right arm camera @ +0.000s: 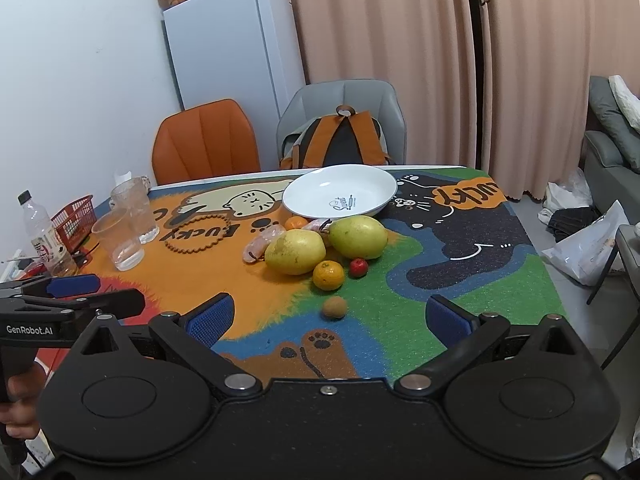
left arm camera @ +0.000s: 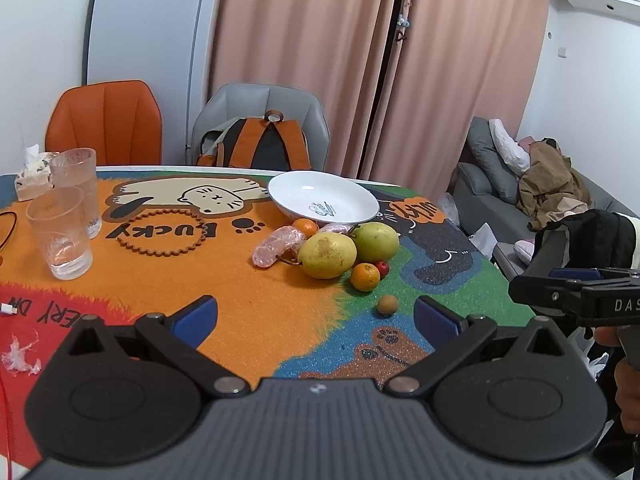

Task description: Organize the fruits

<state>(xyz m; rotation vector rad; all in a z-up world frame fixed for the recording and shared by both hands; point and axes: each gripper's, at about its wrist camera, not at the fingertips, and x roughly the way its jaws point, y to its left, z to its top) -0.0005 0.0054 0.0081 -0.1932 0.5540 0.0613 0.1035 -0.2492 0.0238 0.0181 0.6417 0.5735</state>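
Both hand-held grippers, left (left arm camera: pixel 316 314) and right (right arm camera: pixel 328 320), hung released and empty above the colourful cartoon-printed surface (right arm camera: pixel 460 280). Two large yellow-green pomelos (right arm camera: pixel 295 251) lay touching just before the white ceramic plate (right arm camera: pixel 340 197), with a small orange mandarin (right arm camera: pixel 328 275), a tiny red fruit (right arm camera: pixel 359 267) and a brown kiwi (right arm camera: pixel 334 307) nearer.

The plate (right arm camera: pixel 304 204) looks like glossy white ceramic. The table mat (right arm camera: pixel 460 292) is rough, fuzzy cloth. The glasses (left arm camera: pixel 60 236) are clear and ribbed. The chairs (right arm camera: pixel 204 144) look like smooth leather.
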